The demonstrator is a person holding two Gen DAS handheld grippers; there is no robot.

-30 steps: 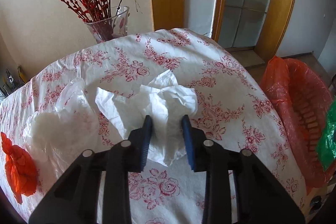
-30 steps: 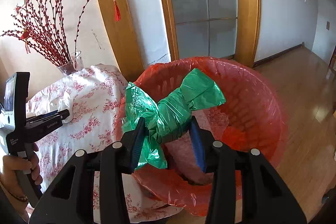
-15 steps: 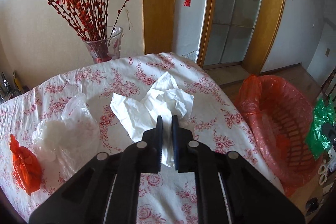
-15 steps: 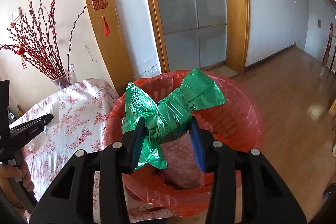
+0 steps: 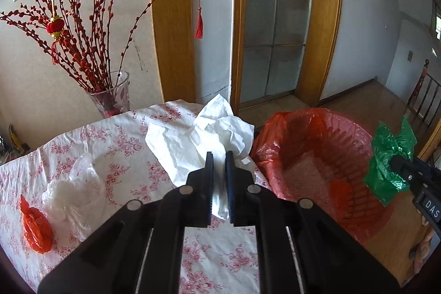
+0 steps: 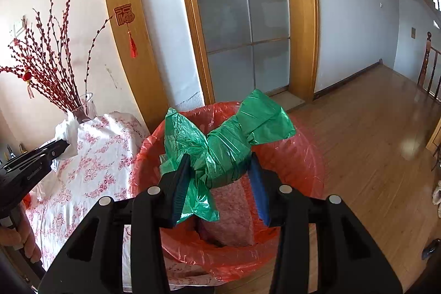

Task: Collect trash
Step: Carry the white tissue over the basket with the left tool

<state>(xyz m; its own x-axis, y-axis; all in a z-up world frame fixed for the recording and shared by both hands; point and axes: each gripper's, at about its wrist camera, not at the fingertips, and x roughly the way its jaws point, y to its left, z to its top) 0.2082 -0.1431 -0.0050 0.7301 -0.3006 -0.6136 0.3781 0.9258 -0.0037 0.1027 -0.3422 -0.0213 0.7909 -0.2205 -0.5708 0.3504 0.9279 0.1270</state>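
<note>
White tissue (image 5: 198, 139); green bag (image 6: 223, 145); red-lined bin (image 5: 355, 134); tablecloth (image 5: 124, 139) white with pink roses

Both wrist cameras look forward and downward along their fingers. The left faces the table (image 5: 115, 128), bin (image 5: 317, 156) at three o'clock; the right faces that bin (image 6: 303, 156) closely, table (image 6: 91, 156) at nine o'clock.

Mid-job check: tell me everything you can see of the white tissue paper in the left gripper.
The white tissue paper is a crumpled, thin sheet with creased folds, one corner peaking upward. The left gripper is shut on its lower part, the black fingers nearly meeting around it, and the sheet fans out above and left of them. It looks lifted off the floral tablecloth, beside the red-lined trash basket. In the right wrist view it shows as a white wad at the gripper's tip.
</note>
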